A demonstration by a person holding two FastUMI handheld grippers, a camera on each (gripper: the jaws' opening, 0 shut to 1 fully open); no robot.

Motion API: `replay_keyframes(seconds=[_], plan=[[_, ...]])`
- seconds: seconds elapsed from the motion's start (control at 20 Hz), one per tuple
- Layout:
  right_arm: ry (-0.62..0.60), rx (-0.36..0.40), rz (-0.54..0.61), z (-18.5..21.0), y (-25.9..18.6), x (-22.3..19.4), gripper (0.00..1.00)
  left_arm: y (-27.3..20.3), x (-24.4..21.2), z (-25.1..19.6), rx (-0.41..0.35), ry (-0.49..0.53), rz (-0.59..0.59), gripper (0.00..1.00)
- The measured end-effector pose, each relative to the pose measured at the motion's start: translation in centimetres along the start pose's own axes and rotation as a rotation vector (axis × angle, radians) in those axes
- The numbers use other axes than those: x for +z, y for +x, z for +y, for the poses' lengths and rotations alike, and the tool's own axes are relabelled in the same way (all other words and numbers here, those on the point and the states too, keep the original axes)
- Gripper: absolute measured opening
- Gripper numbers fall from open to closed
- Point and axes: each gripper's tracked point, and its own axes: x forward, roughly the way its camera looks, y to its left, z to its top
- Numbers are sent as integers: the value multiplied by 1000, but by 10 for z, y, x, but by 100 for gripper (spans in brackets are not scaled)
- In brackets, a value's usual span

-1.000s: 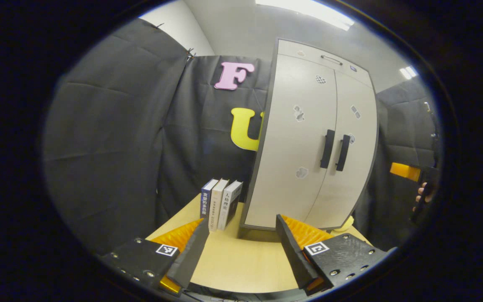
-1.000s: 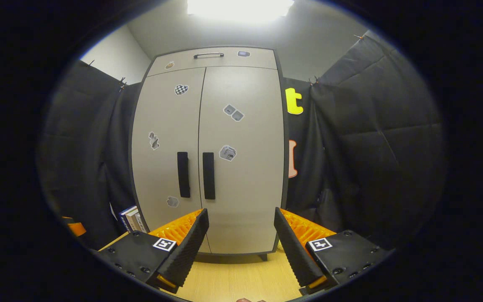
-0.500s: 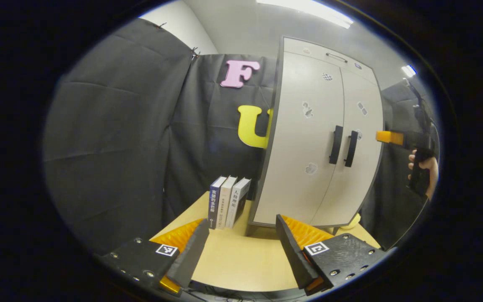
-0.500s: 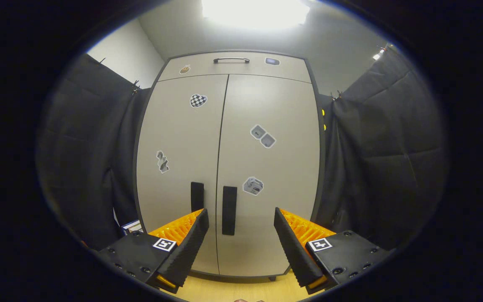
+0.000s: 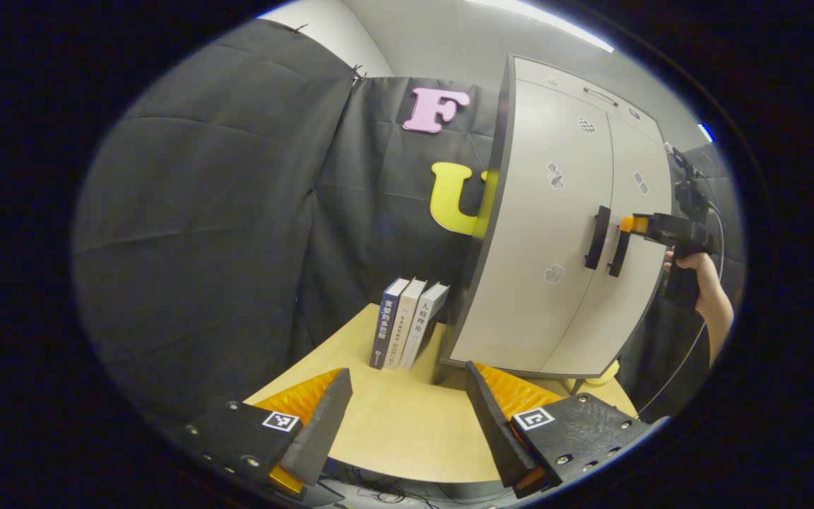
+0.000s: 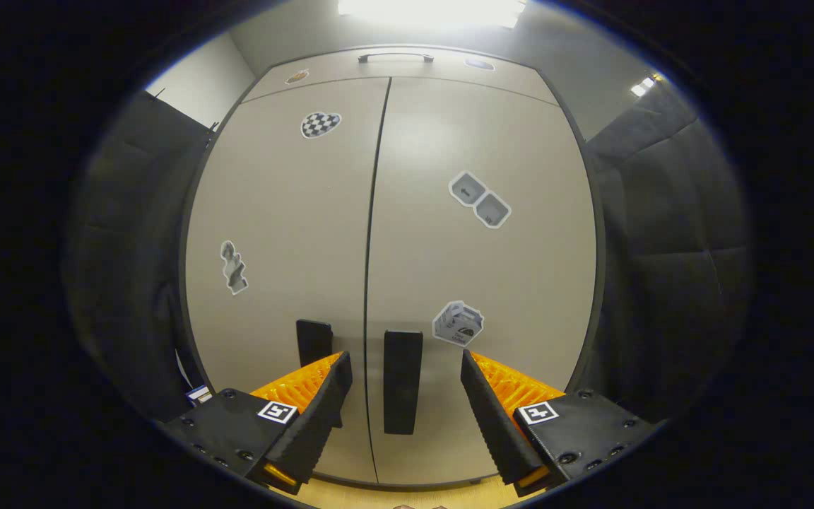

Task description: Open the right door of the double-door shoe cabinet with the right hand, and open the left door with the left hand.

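A pale grey double-door shoe cabinet [image 6: 393, 212] stands on a wooden table, both doors closed. In the right gripper view my right gripper [image 6: 407, 396] is open, and the right door's dark vertical handle [image 6: 402, 382] sits between its fingers, untouched. The left door's handle [image 6: 314, 342] is partly hidden behind the left finger. In the left gripper view the cabinet [image 5: 562, 233] is seen at an angle on the right, with the right gripper [image 5: 629, 225] held by a hand at the handles [image 5: 605, 239]. My left gripper [image 5: 407, 417] is open over the table, well short of the cabinet.
Three books [image 5: 407, 325] stand upright on the wooden table [image 5: 393, 431] left of the cabinet. Black cloth walls close in on both sides. A drawer with a handle [image 6: 394, 56] tops the cabinet. Stickers dot the doors.
My right gripper has moved in toward the cabinet until the right door's handle lies between its open fingers. The left gripper view has swung left, so the cabinet sits farther right.
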Motion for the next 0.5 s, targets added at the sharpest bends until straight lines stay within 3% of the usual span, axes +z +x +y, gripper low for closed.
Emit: replay_keyframes(seconds=[0.2,0.4,0.45,0.5], plan=[[65,12,83,1,23,-25,98,-1,0,8,17,9,11,94],[56,16,106,1,36,-32,93,-3,-2,2,18,34,7,94],[55,19,101,1,38,-30,77,-2,-5,3,26,46,12,94],[65,35,107,4,40,-30,73,-2,-9,2,31,53,26,93]])
